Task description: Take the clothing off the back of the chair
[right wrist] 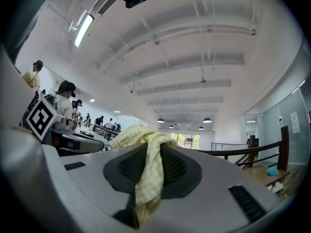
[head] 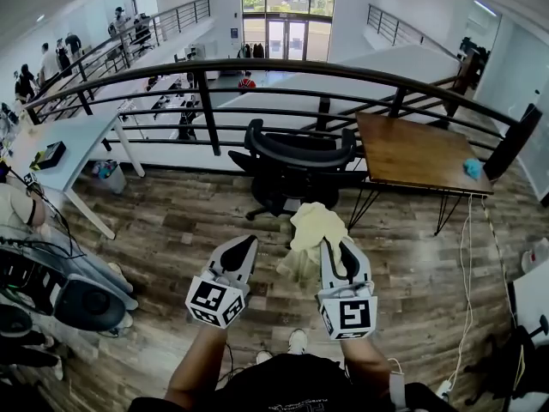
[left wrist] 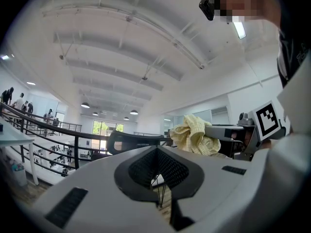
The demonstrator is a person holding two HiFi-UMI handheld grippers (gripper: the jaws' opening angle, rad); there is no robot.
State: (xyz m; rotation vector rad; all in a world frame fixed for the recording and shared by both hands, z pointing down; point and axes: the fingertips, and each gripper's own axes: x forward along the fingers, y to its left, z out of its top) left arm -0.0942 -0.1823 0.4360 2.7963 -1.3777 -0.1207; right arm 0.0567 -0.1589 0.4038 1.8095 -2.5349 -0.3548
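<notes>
Jaws of the right gripper (head: 336, 245) pinch the yellow clothing (head: 313, 226), which hangs bunched just ahead of them, apart from the chair (head: 296, 157) beyond. The left gripper (head: 244, 245), jaws pressed together and empty, waits alongside.

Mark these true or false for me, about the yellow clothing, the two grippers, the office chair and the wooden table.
1. The yellow clothing is clamped in the right gripper. True.
2. The left gripper grips the clothing too. False: its jaws are together with nothing between them, and it is held beside the clothing.
3. The clothing hangs on the back of the black chair. False: the chair's back is bare, and the clothing is held up in front of the chair.
4. A small blue thing lies on the wooden table. True.
</notes>
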